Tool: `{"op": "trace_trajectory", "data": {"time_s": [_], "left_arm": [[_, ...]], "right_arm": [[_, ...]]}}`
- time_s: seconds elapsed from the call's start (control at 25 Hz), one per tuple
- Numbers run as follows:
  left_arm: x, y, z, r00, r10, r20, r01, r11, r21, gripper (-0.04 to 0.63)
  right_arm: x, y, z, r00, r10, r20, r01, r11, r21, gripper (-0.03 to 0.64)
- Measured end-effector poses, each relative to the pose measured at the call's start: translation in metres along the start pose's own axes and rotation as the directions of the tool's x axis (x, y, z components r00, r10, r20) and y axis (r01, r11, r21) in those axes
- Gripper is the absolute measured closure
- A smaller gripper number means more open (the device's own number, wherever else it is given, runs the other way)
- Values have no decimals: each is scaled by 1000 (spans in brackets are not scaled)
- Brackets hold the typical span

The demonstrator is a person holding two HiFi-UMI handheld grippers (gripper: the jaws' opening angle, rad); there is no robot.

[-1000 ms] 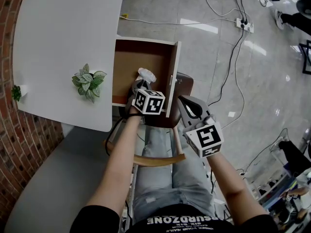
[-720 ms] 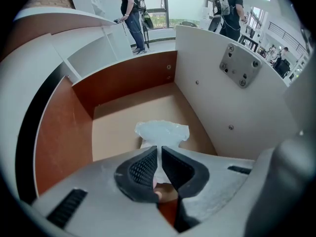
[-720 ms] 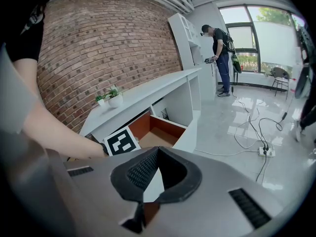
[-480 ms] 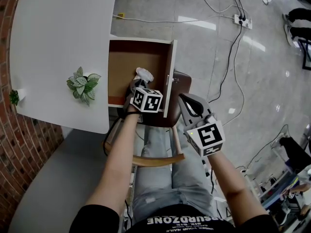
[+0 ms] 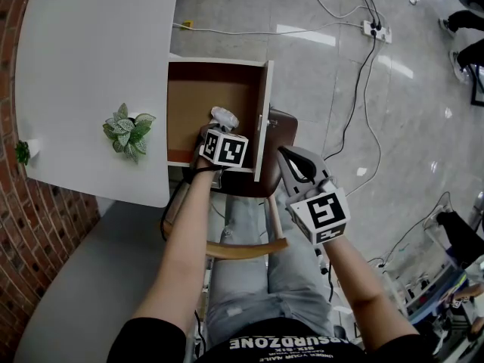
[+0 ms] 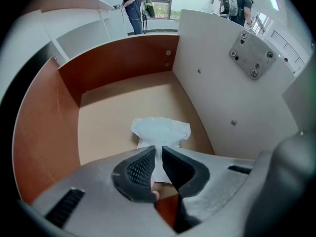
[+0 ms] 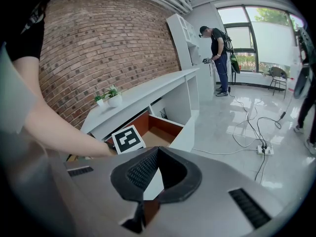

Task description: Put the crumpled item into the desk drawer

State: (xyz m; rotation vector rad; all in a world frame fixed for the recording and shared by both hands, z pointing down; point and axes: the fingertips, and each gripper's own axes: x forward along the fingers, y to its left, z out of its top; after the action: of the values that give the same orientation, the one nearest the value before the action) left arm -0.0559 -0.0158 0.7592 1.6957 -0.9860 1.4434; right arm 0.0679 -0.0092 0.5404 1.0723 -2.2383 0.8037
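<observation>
— So, what was the right gripper point(image 7: 157, 151) doing, nearest the person?
— It hung over the lap, just right of the drawer's front panel. Its jaws were tip to tip with nothing in them.
— And the left gripper point(image 6: 158, 151)?
— It pointed straight down into the open drawer point(image 6: 118, 65). Its jaws had just been easing apart, yet only a slit showed. A fold of the crumpled item point(image 6: 160, 129) filled that slit and touched both pads.
— Where was the rest of it?
— White and rumpled, it lay on the drawer's floor just past the tips, nearer the white front panel and well short of the far wall.
— Farther out?
— The white desk point(image 5: 98, 51) lay left of the drawer with a small plant point(image 5: 125, 132) near its edge. A power strip point(image 5: 376, 30) sat on the far floor.
</observation>
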Motion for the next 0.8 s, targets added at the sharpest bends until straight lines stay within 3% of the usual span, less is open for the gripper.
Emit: {"op": "trace_trajectory", "data": {"time_s": [0.32, 0.48, 0.8], "left_arm": [[1, 0, 0, 999, -39, 11, 39, 999, -36, 537], [-5, 0, 4, 998, -37, 45, 40, 997, -73, 464], [-25, 1, 13, 995, -18, 102, 28, 995, -98, 459]], "right_arm": [[-4, 2, -2, 1000, -5, 3, 5, 1000, -2, 620], [-8, 4, -1, 1000, -2, 3, 2, 1000, -7, 620], [-15, 11, 6, 1000, 6, 12, -5, 1000, -23, 620]]}}
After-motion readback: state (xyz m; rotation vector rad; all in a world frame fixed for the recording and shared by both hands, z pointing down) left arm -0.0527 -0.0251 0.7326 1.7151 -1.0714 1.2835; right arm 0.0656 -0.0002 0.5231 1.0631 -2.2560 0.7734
